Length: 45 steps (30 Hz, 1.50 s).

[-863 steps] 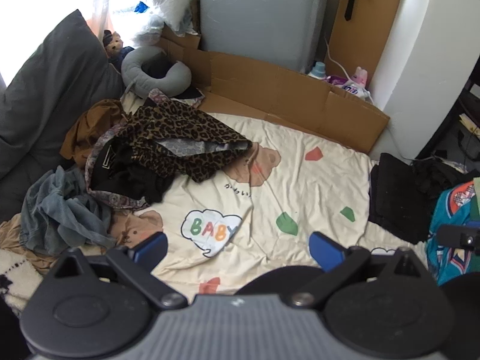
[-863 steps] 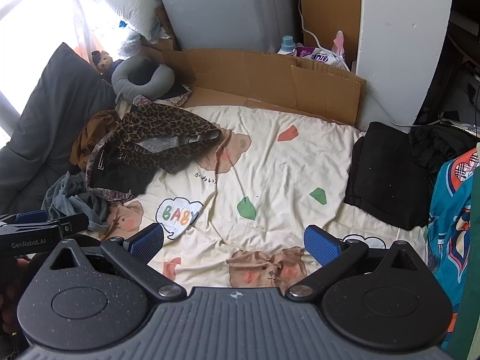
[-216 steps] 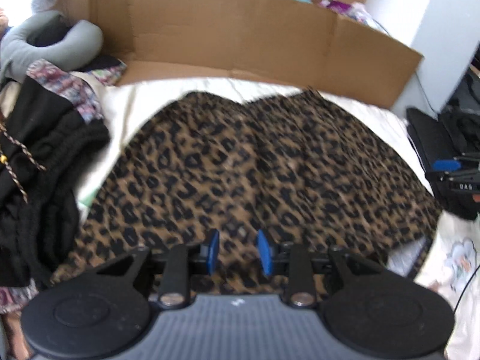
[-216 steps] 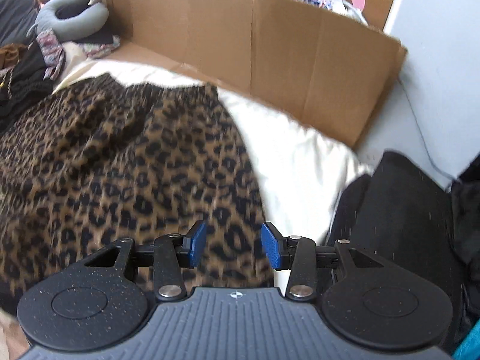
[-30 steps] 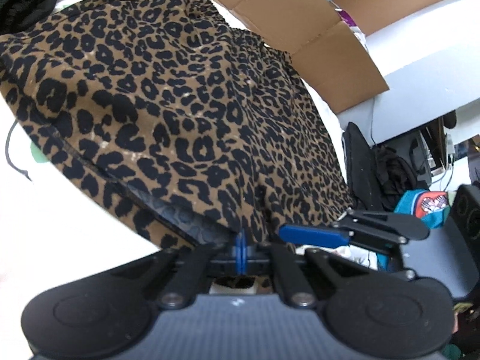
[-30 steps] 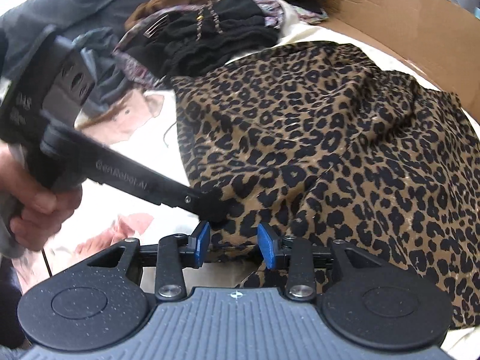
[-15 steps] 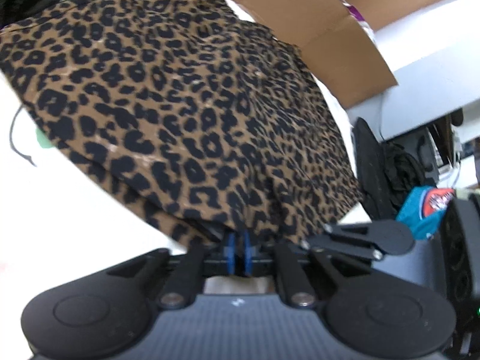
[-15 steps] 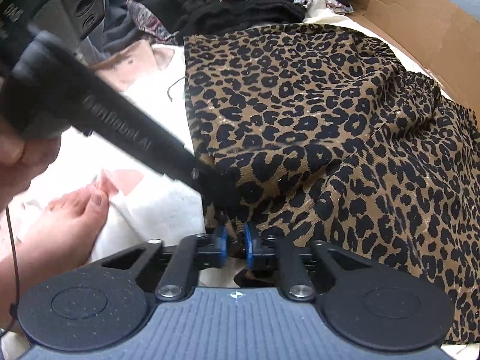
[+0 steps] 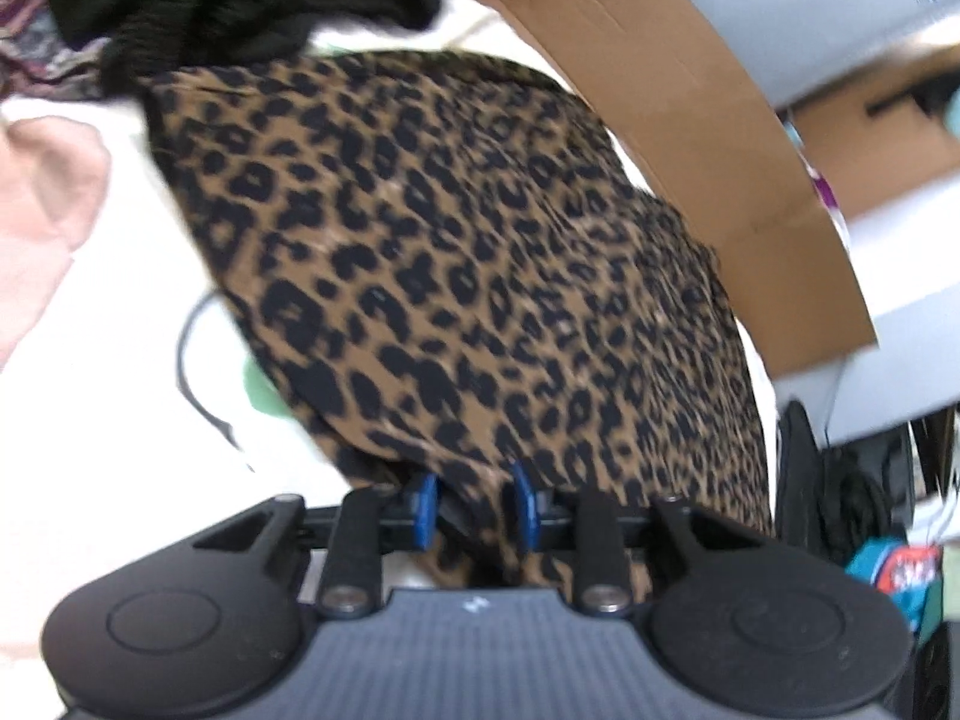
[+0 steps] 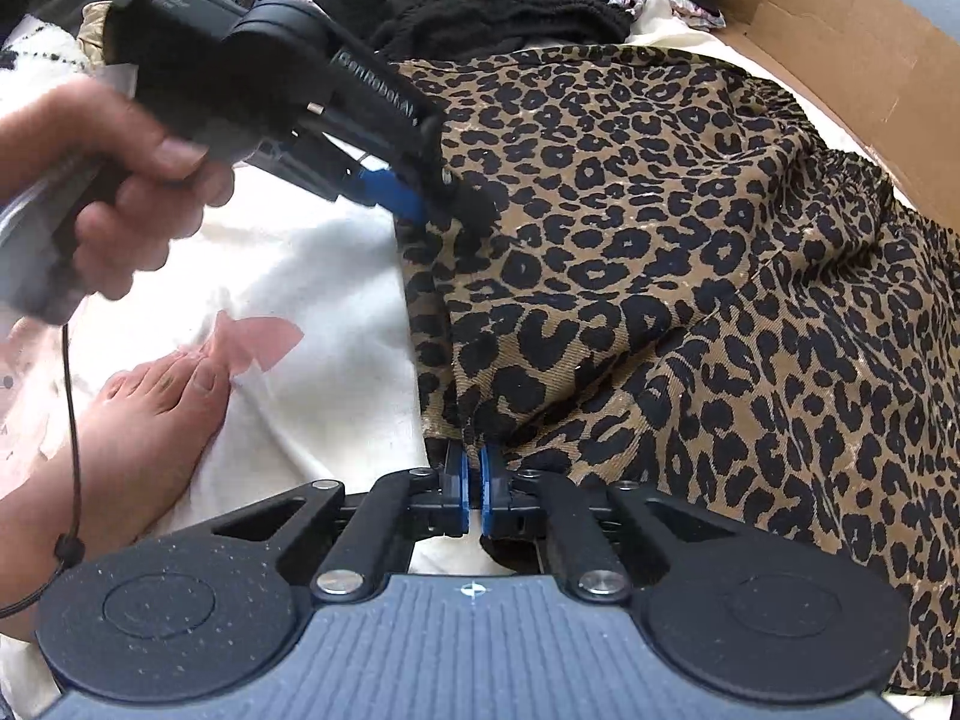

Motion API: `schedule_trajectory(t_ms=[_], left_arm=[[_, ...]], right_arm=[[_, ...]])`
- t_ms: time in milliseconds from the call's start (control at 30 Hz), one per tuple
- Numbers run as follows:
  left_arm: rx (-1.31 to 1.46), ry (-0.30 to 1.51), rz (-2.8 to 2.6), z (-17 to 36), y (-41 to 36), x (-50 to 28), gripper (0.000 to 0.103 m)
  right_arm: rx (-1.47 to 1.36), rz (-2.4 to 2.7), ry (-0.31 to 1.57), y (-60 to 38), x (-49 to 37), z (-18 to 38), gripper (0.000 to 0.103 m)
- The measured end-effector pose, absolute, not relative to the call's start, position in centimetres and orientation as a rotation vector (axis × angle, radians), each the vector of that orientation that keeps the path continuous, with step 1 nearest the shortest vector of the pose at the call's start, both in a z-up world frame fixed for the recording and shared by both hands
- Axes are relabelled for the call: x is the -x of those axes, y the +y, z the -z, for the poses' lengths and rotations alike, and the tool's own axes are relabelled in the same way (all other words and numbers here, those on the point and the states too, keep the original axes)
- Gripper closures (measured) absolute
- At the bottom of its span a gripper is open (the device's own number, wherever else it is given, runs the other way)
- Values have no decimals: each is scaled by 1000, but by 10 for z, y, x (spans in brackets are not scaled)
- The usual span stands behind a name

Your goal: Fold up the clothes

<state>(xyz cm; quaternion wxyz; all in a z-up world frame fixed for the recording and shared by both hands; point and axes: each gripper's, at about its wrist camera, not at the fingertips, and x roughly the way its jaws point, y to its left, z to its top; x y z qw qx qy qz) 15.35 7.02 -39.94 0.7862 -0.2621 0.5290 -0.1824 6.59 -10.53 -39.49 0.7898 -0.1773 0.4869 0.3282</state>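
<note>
A: Where's the leopard-print garment rn?

B: Spread on the cream bedsheet, just beside the cardboard wall. Black clothes piled at its far end.

A: Right claw?

B: Clenched on the garment's near edge, blue pads nearly touching w/ a fold of fabric pinched between them.

A: And the left claw?

B: Parted somewhat. Cloth hangs between the blue pads, but the pads stand apart from each other, so released, not gripping. Left view is blurry tho. From the right cam the left claw sits at the garment's left edge, tip against the fabric.

A: Anything else in view?

B: Person's hand around the left claw's handle, a bare foot on the sheet beside the garment, thin black cord running over it.
</note>
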Motion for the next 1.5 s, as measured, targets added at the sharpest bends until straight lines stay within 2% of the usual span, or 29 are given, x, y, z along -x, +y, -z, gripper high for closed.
schedule_trajectory(t_ms=[67,300,633,800,967,1233,1500], left_arm=[[541,1138,381,398,73,-155,102],[458,1130,338,392,81,-161,102],[346,1108,272,382,98,-173,87],[317,1057,193,374,128,-188,72],[302,1016,166,371,145,-207,67],[218,971,141,377,151,-231,67],[216,958,142,392,157,-245,66]], right_arm=[[384,-709,1050,-105,-66,395,101],[411,-734,1058,-104,-63,399,102],[359,-736,1119,-117,-72,398,99],[261,-744,1120,-131,-77,383,96],[170,-732,1123,-144,-81,369,96],[54,-686,1076,-162,-96,342,96],[40,-592,1052,-173,-120,349,92]])
